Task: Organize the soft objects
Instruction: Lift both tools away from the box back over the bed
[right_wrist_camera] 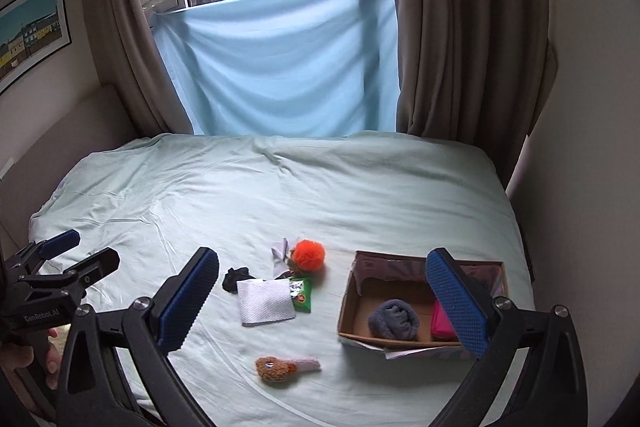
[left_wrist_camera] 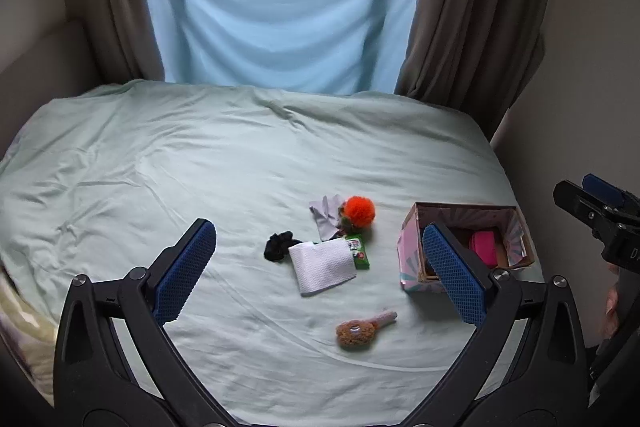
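The brown plush toy (right_wrist_camera: 280, 367) lay alone on the bed (right_wrist_camera: 360, 195), nearest of the loose soft things and left of the cardboard box (right_wrist_camera: 348, 301), so the right claw (right_wrist_camera: 322, 299), jaws wide apart and empty like the left claw (left_wrist_camera: 320, 271), would best descend squarely over its thick body.

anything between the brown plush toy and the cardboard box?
Nothing. Between the brown plush toy and the cardboard box lies only bare, pale green bedsheet. The right wrist view shows that gap best; the left wrist view agrees.
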Motion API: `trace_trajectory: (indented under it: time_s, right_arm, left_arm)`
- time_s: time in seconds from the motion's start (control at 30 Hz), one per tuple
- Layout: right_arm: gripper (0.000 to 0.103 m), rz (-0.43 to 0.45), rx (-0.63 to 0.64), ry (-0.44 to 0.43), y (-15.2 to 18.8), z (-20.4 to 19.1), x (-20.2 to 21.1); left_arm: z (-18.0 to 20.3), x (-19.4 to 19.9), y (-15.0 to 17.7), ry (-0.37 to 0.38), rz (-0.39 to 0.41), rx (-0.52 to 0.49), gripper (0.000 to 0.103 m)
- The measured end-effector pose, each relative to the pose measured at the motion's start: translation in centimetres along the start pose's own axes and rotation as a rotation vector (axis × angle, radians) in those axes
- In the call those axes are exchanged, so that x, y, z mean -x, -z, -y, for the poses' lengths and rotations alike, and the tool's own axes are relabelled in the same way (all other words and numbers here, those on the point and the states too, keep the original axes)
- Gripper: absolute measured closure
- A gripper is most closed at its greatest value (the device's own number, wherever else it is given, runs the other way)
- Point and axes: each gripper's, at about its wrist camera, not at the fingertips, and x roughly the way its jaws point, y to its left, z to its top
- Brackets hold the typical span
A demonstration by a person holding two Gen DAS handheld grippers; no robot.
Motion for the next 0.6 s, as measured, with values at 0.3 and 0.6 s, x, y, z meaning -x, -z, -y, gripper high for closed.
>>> trace_trajectory:
  time_s: [0.3,0.6]
  right_arm:
    - [0.0,0.003,-0.033,0.017,0.5,-5.8,-2.1]
    - [0.0,-0.03,-0.068,0.082,2.1,-10.1,-7.8]
  left_arm:
    - [-6.9,-1.7,-1.4,0.059,-0.003,-0.011,0.0]
    - [-11.2,-9.3,-1.1,0.152,-0.087,-0.127,0.0]
